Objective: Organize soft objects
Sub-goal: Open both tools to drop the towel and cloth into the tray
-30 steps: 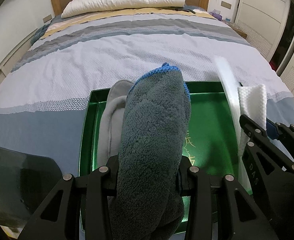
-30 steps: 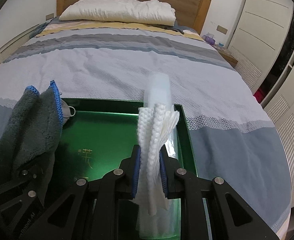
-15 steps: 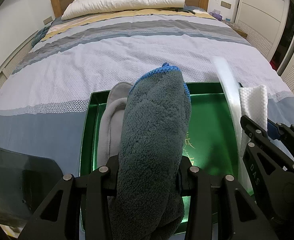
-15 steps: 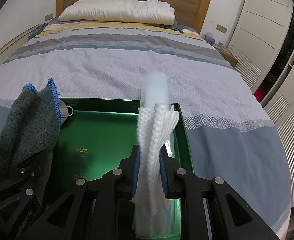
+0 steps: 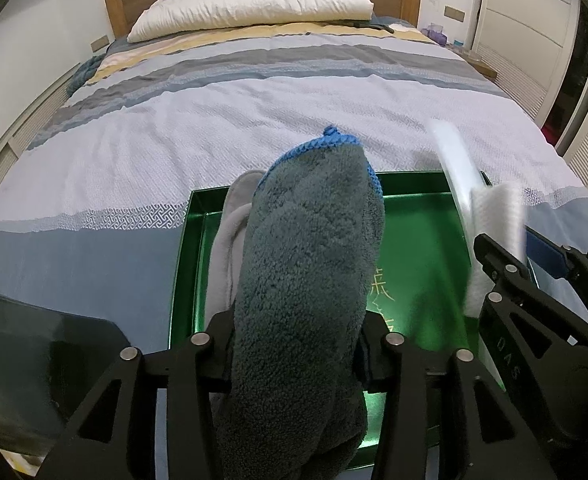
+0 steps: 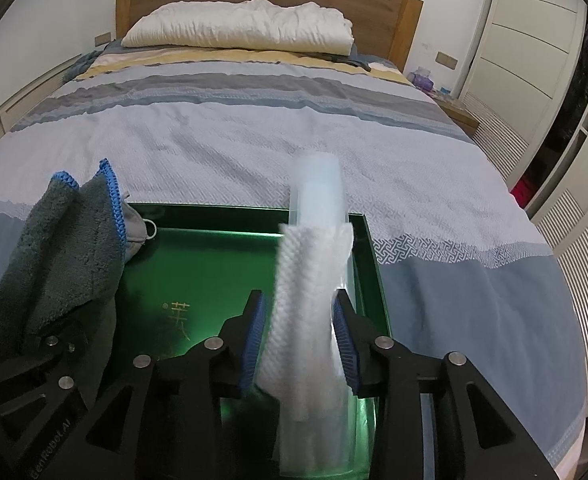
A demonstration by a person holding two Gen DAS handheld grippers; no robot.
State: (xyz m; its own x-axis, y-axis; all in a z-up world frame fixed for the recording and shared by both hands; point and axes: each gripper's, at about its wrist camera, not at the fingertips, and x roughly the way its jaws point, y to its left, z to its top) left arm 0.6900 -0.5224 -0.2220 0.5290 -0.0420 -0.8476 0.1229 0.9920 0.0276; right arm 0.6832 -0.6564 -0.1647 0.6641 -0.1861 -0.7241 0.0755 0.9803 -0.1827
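Observation:
My left gripper (image 5: 296, 320) holds a fluffy grey towel with a blue hem (image 5: 306, 260) upright over the left half of a green tray (image 5: 197, 204). Its jaws are opening, and the towel still fills the gap and touches both fingers. A grey face mask (image 5: 229, 236) lies in the tray behind the towel. Over the tray's right side, my right gripper (image 6: 298, 304) is opening. A white textured cloth in a clear sleeve (image 6: 306, 280) stands blurred between its blue pads, with a gap at the left pad. The towel (image 6: 65, 248), mask (image 6: 135, 232) and tray (image 6: 197, 264) also show in the right wrist view.
The tray sits near the foot of a bed with a striped grey, blue and white cover (image 6: 253, 140). A white pillow (image 6: 237, 28) and wooden headboard are at the far end. White wardrobe doors (image 6: 534, 40) stand to the right. A dark flat object (image 5: 33, 360) lies left of the tray.
The right jaws have spread apart and the white cloth pack has come loose and blurred between them. The left jaws are slightly wider around the towel. Neither hand has shifted.

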